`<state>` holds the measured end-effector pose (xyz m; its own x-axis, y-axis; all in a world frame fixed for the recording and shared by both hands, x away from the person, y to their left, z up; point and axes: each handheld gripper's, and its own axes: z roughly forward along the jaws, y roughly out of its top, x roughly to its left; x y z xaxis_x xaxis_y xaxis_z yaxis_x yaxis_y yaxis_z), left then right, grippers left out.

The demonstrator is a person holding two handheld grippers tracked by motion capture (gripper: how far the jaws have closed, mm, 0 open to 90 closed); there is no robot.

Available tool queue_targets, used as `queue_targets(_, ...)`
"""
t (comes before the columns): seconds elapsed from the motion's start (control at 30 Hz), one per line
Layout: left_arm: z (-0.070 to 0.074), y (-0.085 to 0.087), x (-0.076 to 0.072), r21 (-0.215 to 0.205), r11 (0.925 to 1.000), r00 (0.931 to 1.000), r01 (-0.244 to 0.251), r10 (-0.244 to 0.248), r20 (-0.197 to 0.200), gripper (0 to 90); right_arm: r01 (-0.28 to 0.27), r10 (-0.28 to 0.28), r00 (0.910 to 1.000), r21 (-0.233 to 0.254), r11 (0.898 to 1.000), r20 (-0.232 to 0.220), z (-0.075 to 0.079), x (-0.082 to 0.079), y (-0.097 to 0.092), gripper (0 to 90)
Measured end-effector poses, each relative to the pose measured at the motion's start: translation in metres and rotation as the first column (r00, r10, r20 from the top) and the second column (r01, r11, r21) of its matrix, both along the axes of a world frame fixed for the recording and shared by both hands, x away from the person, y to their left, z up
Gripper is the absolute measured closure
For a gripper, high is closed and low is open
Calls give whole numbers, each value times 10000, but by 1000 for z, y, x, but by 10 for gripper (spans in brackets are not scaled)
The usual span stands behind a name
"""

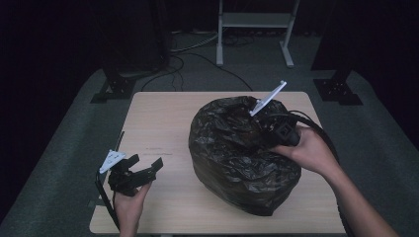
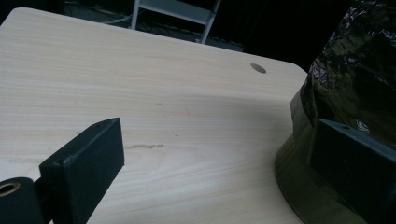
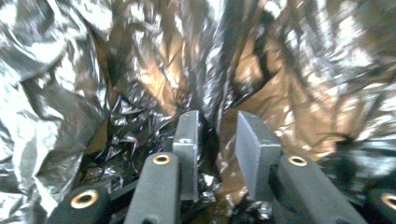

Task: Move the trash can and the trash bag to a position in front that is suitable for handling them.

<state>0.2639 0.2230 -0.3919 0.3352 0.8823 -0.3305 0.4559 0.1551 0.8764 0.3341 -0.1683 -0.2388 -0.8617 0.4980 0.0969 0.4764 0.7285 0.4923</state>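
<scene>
We saw the wooden table (image 1: 158, 123) first, pale and square-cornered, with a small round hole (image 2: 258, 68) near its far edge in the left gripper view. On its right half sat the black plastic bag (image 1: 237, 153), a crumpled, glossy mound that reached close to the near edge and nearly to the far one. In the left gripper view the bag (image 2: 355, 70) rose at the right, its lower rim resting on the wood.

The right gripper (image 1: 271, 123) lay against the upper right side of the bag, held in the right hand (image 1: 309, 148), with its grey plate sticking up toward the far edge. In the right gripper view its tips (image 3: 217, 135) stood a little apart, with a fold of shiny film running up between them; we could not tell whether the pads pressed on it.

The left gripper (image 1: 146, 165) rested low over the near left part of the table, held in the left hand (image 1: 129, 202). Its jaws were spread wide over bare wood, with the right-hand one just in front of the bag's base.
</scene>
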Motion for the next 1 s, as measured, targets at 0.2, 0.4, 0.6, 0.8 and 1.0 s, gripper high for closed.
queue_targets(0.2,0,0,0,-14,10000,10000,7,-7,1,27,403,-436,9974,569,9976,580,17,6,-6,700)
queue_targets(0.4,1,1,0,-35,10000,10000,4,-3,57,27,1041,-1151,9873,1021,9893,1091,29,18,-18,782)
queue_targets(0.6,2,1,-1,-35,10000,10000,14,-13,91,27,1590,-1705,9796,1085,9813,1066,22,29,-31,820)
queue_targets(0.8,1,1,0,-51,10000,10000,30,-29,70,27,1755,-1823,9779,724,9818,1024,12,33,-35,832)
queue_targets(1.0,1,0,0,-62,10000,10000,13,-13,58,27,1827,-1857,9777,395,9824,981,3,37,-34,834)
